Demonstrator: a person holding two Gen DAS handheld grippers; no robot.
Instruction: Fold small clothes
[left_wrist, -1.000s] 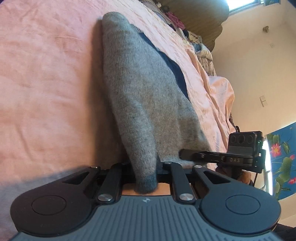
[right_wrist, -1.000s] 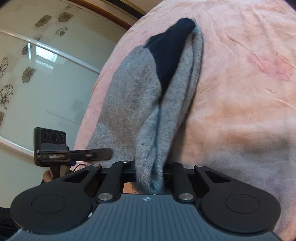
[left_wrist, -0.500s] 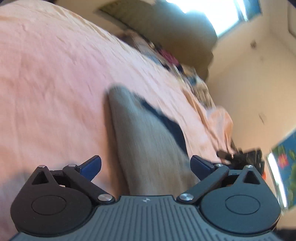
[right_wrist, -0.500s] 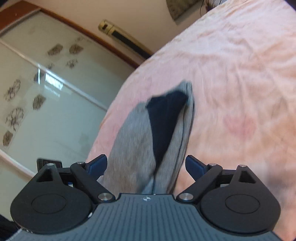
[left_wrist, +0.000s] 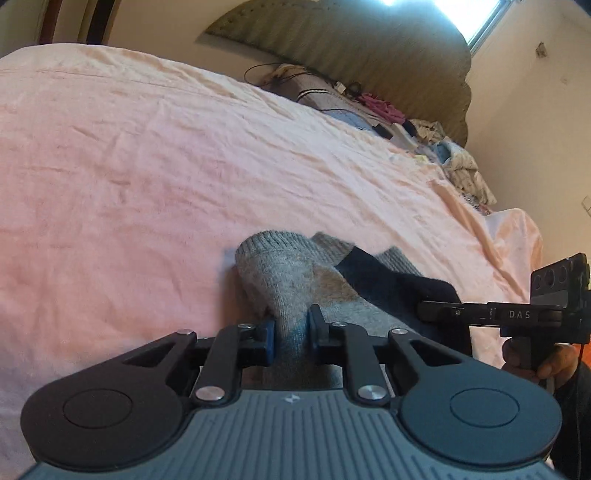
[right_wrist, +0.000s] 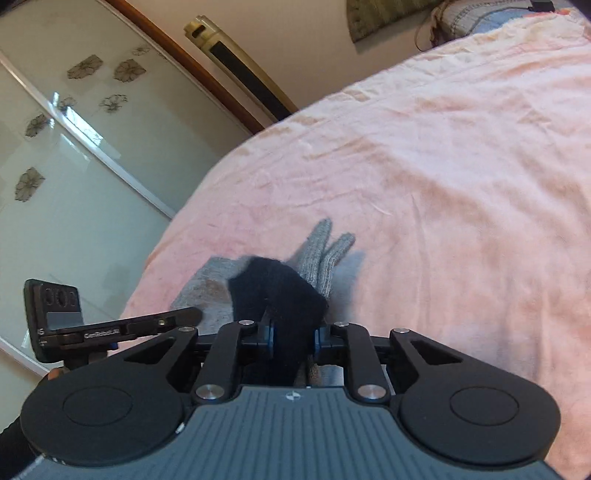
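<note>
A grey sock with a dark navy part (left_wrist: 295, 273) lies on the pink bedsheet (left_wrist: 147, 166). My left gripper (left_wrist: 290, 328) is shut on a grey fold of the sock. My right gripper (right_wrist: 291, 339) is shut on the dark navy part of the sock (right_wrist: 280, 291). The grey cuff ends (right_wrist: 325, 247) stick out beyond it. The other gripper shows at the right edge of the left wrist view (left_wrist: 546, 306) and at the left of the right wrist view (right_wrist: 74, 321).
A pile of clothes and cables (left_wrist: 369, 107) lies by the padded headboard (left_wrist: 332, 40). A glass wardrobe door with flower prints (right_wrist: 74, 147) stands beside the bed. The pink sheet (right_wrist: 443, 166) spreads wide beyond the sock.
Both grippers let go of the sock's ends, opened, moved, and have closed again on the sock at new spots. The sock now looks shorter and bunched.
</note>
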